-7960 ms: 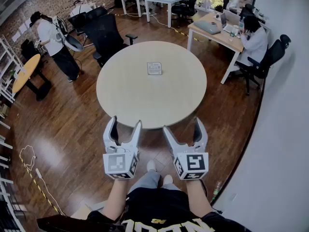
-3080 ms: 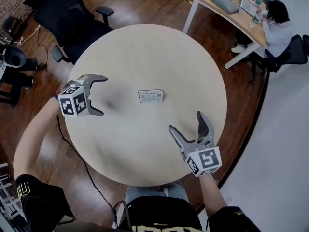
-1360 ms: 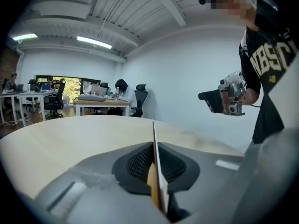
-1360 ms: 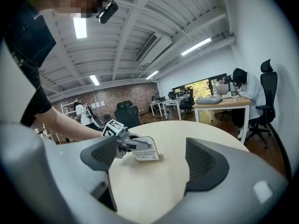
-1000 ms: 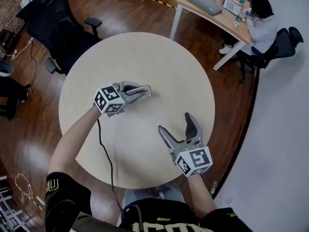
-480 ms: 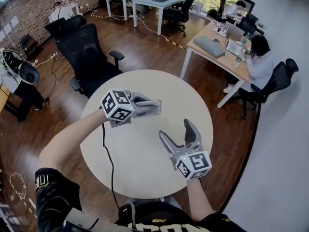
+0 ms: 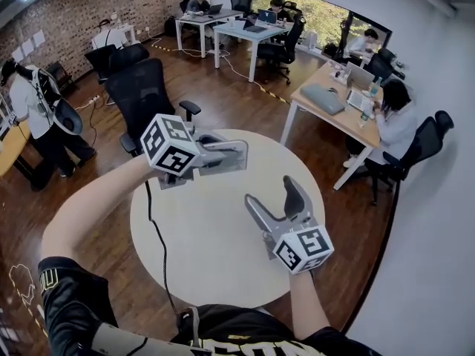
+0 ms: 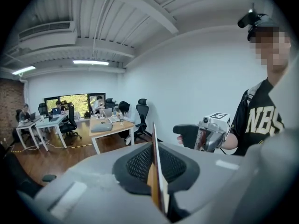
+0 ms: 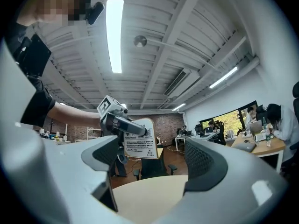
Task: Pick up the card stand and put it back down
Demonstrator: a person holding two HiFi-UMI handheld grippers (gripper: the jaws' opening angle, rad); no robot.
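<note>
My left gripper (image 7: 230, 156) is shut on the card stand (image 7: 234, 159), a thin clear holder with a white printed card, and holds it high above the round table (image 7: 215, 251). In the left gripper view the card stand (image 8: 157, 176) shows edge-on between the pressed pads. In the right gripper view the card stand (image 9: 140, 143) faces me, its printed side visible, with the left gripper (image 9: 133, 127) clamped on its top edge. My right gripper (image 7: 272, 205) hovers open and empty over the table's right side, lower than the left one.
A black office chair (image 7: 141, 95) stands behind the table at the left. A wooden desk (image 7: 334, 110) with seated people lies to the right rear. A person (image 7: 33, 117) stands at the far left. A cable (image 7: 159, 251) hangs from my left arm.
My left gripper has lifted the card stand off the table and raised it higher. The head view has tilted up, showing more of the room. The right gripper stays open.
</note>
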